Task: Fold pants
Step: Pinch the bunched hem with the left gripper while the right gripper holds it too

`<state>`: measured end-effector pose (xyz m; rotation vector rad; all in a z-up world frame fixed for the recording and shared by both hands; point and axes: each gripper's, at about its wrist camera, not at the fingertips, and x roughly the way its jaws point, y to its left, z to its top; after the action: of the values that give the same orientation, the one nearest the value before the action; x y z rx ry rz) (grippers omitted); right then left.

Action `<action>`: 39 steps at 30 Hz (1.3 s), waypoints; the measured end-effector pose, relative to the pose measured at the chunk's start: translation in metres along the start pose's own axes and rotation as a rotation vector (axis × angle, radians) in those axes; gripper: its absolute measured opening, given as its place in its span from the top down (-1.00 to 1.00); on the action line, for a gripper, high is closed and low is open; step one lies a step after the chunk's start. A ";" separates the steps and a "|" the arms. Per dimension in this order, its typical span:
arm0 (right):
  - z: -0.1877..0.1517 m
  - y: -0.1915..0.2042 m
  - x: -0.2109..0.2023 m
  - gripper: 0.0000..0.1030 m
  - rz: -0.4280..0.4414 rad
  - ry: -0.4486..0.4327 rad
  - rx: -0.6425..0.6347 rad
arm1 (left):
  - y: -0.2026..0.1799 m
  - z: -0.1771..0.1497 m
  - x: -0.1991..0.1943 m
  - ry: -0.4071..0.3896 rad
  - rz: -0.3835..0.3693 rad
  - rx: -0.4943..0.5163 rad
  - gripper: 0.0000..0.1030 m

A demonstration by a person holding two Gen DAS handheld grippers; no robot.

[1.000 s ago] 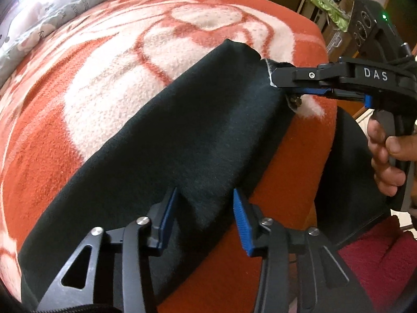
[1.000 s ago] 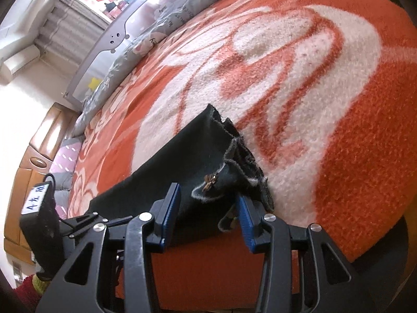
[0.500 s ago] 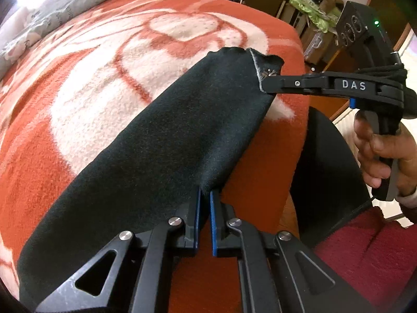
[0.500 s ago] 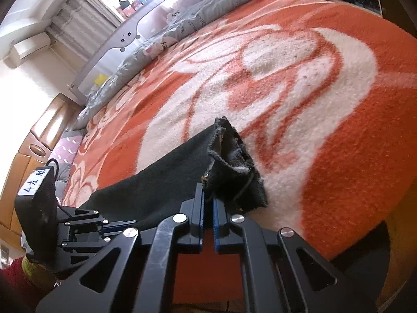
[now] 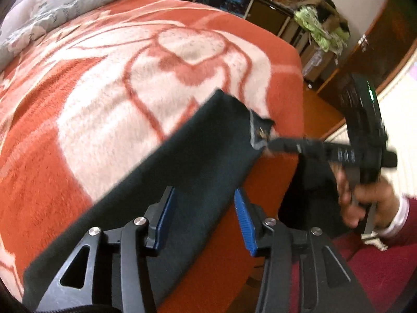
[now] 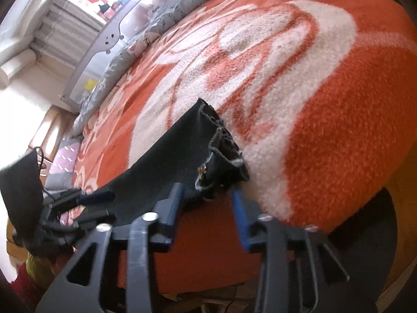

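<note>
Orange-and-white blanket [image 5: 104,120] covers the bed under dark pants [image 5: 198,161]. Both the left claw [image 5: 204,219] and right claw [image 6: 208,208], clamped shut half a second ago, have just been opening; each now stands half-open, pads astride the fabric's near edge without pressing it.

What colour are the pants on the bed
Black, or very dark: the pants show best in the left wrist view.

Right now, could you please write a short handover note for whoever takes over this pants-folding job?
Left gripper: jaws have just been opening, pads apart, near edge of the pants between them, not pinched.
Right gripper: also just opened, frayed end of the pants between the jaws, unpressed.
Pants: dark strip lying along the near edge of the orange and white blanket.
Done: pants lie in a narrow strip, apparently folded lengthwise.
Left: probably fold end to end.
</note>
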<state>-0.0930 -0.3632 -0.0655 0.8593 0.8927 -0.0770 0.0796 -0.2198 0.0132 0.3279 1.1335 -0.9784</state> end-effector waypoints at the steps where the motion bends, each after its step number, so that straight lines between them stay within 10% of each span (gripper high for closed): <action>1: -0.002 -0.002 0.002 0.17 0.005 0.001 0.010 | 0.004 0.006 0.001 0.003 0.001 -0.011 0.00; 12: -0.018 -0.014 0.027 0.18 0.104 -0.038 0.169 | 0.040 0.082 0.076 0.163 -0.162 -0.098 -0.15; 15: -0.020 -0.020 0.026 0.76 0.099 -0.068 0.175 | 0.040 0.096 0.096 0.205 -0.196 -0.104 -0.22; 21: -0.025 -0.035 0.020 0.79 0.153 -0.095 0.201 | 0.020 0.108 0.133 0.289 -0.182 -0.027 -0.14; 25: -0.030 -0.040 0.016 0.79 0.160 -0.093 0.188 | 0.012 0.112 0.139 0.268 -0.236 0.015 0.68; 39: -0.010 0.033 -0.019 0.79 0.383 -0.118 -0.068 | 0.023 0.093 0.035 0.036 -0.281 -0.037 0.81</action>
<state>-0.0988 -0.3391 -0.0353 0.9384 0.6057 0.2323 0.1568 -0.2862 0.0174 0.1594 1.2512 -1.1995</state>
